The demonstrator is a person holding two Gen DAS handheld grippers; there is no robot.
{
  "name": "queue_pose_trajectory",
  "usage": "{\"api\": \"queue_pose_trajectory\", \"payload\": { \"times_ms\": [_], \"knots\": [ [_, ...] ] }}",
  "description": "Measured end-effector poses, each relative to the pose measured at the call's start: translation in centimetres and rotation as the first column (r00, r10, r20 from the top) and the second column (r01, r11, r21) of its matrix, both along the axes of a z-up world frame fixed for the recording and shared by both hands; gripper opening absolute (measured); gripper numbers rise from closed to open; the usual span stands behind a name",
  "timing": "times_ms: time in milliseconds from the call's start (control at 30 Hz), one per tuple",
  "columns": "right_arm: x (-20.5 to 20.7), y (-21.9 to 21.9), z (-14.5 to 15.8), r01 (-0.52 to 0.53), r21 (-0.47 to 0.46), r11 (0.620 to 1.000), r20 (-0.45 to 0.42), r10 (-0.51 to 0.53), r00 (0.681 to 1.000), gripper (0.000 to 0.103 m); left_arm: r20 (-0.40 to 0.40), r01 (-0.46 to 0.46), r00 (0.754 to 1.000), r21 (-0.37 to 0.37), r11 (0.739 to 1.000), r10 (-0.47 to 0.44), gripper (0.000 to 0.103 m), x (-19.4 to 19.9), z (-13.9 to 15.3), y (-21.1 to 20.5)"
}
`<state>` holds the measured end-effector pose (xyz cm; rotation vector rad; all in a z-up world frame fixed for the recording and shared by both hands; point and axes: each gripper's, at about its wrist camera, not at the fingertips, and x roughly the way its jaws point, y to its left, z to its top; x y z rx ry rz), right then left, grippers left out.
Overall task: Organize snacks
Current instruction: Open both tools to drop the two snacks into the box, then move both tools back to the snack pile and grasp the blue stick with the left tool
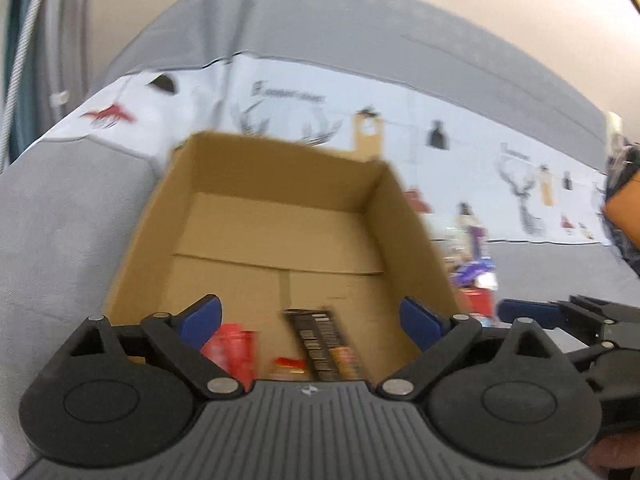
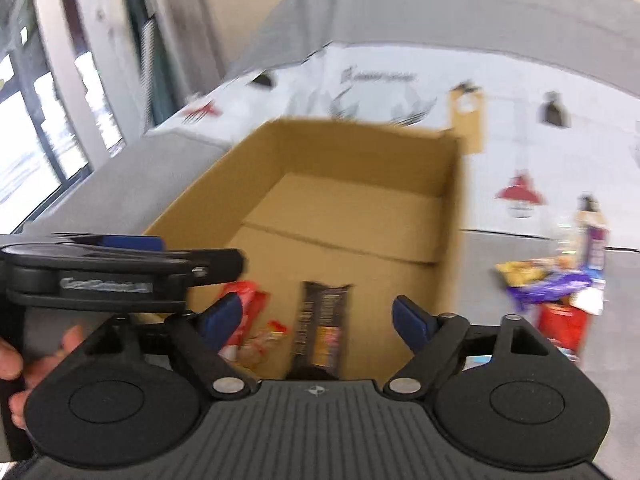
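Note:
An open cardboard box (image 1: 280, 176) (image 2: 360, 152) sits on a grey sofa seat. At its near end lie a red packet (image 1: 230, 346) (image 2: 244, 308), a small red and gold sweet (image 1: 288, 364) (image 2: 268, 336) and a dark snack bar (image 1: 324, 344) (image 2: 320, 328). My left gripper (image 1: 312, 320) hangs over that end, open, with its blue pads touching nothing. My right gripper (image 2: 316, 320) is beside it over the same spot, also open with nothing between its pads. In the left wrist view the right one shows a blue finger (image 1: 528, 314) past the box's right wall.
A pile of loose snacks (image 2: 552, 280) (image 1: 474, 276) lies on the seat right of the box, with a red packet (image 2: 560, 328) at its front. A white printed cloth (image 1: 460, 152) covers the sofa back. A hand (image 2: 12, 360) holds the left gripper's handle.

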<state>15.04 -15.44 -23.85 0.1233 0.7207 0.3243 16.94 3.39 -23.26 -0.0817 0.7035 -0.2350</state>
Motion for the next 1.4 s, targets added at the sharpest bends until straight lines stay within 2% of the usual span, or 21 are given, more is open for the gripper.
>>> {"api": "queue_pose_trajectory", "payload": {
  "times_ms": [33, 133, 233, 267, 333, 433, 567, 667, 700, 767, 800, 900, 967, 1033, 1133, 1200, 1267, 1400],
  "knots": [
    [-0.6, -1.4, 0.2, 0.033, 0.018, 0.999, -0.004, -0.033, 0.999, 0.102, 0.006, 0.0, 1.0, -0.004, 1.0, 0.0, 0.098, -0.6, 0.3, -1.0],
    [-2.2, -5.8, 0.5, 0.14, 0.067, 0.988, -0.059, -0.136, 0.989, 0.102, 0.024, -0.019, 1.0, 0.001, 1.0, 0.019, 0.103, -2.2, 1.2, -4.1],
    [-3.5, -9.5, 0.5, 0.283, -0.023, 0.959, -0.119, -0.283, 0.952, 0.102, 0.05, 0.013, 0.999, 0.068, 0.998, -0.016, 0.103, -3.7, 1.8, -7.9],
    [-4.0, -10.8, 0.5, 0.317, -0.042, 0.948, -0.132, -0.319, 0.938, 0.102, 0.034, 0.053, 0.998, 0.089, 0.995, -0.056, 0.103, -3.8, 1.8, -9.2],
    [-5.1, -13.0, 0.3, 0.317, -0.005, 0.948, -0.145, -0.314, 0.938, 0.103, 0.012, 0.14, 0.99, 0.074, 0.987, -0.142, 0.103, -4.2, 1.8, -11.4],
    [-6.6, -15.8, 0.3, 0.305, 0.044, 0.951, -0.118, -0.298, 0.947, 0.103, 0.033, 0.165, 0.985, 0.071, 0.984, -0.167, 0.103, -4.8, 1.8, -13.8],
    [-7.5, -18.9, 0.0, 0.323, 0.035, 0.946, -0.033, -0.321, 0.946, 0.103, 0.046, 0.237, 0.97, 0.048, 0.97, -0.24, 0.103, -3.9, 1.1, -17.1],
    [-7.3, -20.9, -1.3, 0.323, 0.037, 0.946, -0.021, -0.322, 0.947, 0.103, 0.049, 0.245, 0.967, 0.074, 0.967, -0.249, 0.103, -2.3, -0.1, -19.1],
    [-7.0, -21.5, -1.9, 0.31, 0.046, 0.95, -0.02, -0.31, 0.951, 0.103, 0.04, 0.234, 0.97, 0.092, 0.968, -0.238, 0.099, -1.4, -0.8, -20.0],
    [-6.2, -22.9, -3.4, 0.266, 0.09, 0.96, -0.021, -0.265, 0.964, 0.103, 0.012, 0.229, 0.973, 0.117, 0.966, -0.232, 0.084, 0.2, -2.0, -21.3],
    [-5.5, -23.5, -4.1, 0.267, 0.104, 0.958, -0.033, -0.265, 0.964, 0.103, -0.012, 0.232, 0.973, 0.127, 0.965, -0.232, 0.08, 1.3, -2.8, -22.0],
    [-3.4, -25.2, -6.5, 0.274, 0.157, 0.949, -0.073, -0.266, 0.961, 0.102, -0.075, 0.222, 0.974, 0.099, 0.97, -0.215, 0.068, 3.9, -5.1, -23.2],
    [-1.9, -26.4, -8.1, 0.265, 0.223, 0.938, -0.095, -0.25, 0.964, 0.094, -0.104, 0.257, 0.963, 0.088, 0.962, -0.247, 0.062, 5.1, -6.4, -24.2],
    [-0.4, -27.2, -9.3, 0.237, 0.254, 0.938, -0.108, -0.216, 0.97, 0.074, -0.124, 0.309, 0.947, 0.105, 0.945, -0.296, 0.062, 5.9, -7.9, -25.4],
    [1.0, -27.3, -10.1, 0.205, 0.205, 0.957, -0.078, -0.193, 0.978, 0.067, -0.211, 0.356, 0.92, 0.094, 0.93, -0.331, 0.062, 7.7, -10.9, -26.4],
    [2.0, -27.4, -10.9, 0.197, 0.215, 0.957, -0.091, -0.181, 0.979, 0.064, -0.256, 0.371, 0.908, 0.117, 0.921, -0.333, 0.062, 9.0, -12.9, -26.8],
    [2.7, -27.2, -11.7, 0.189, 0.234, 0.954, -0.114, -0.166, 0.979, 0.061, -0.248, 0.363, 0.916, 0.175, 0.915, -0.316, 0.062, 9.6, -14.1, -26.9],
    [4.1, -25.6, -12.3, 0.127, 0.201, 0.971, -0.128, -0.103, 0.986, 0.055, -0.22, 0.332, 0.935, 0.255, 0.908, -0.279, 0.058, 10.3, -15.2, -27.3]
  ]
}}
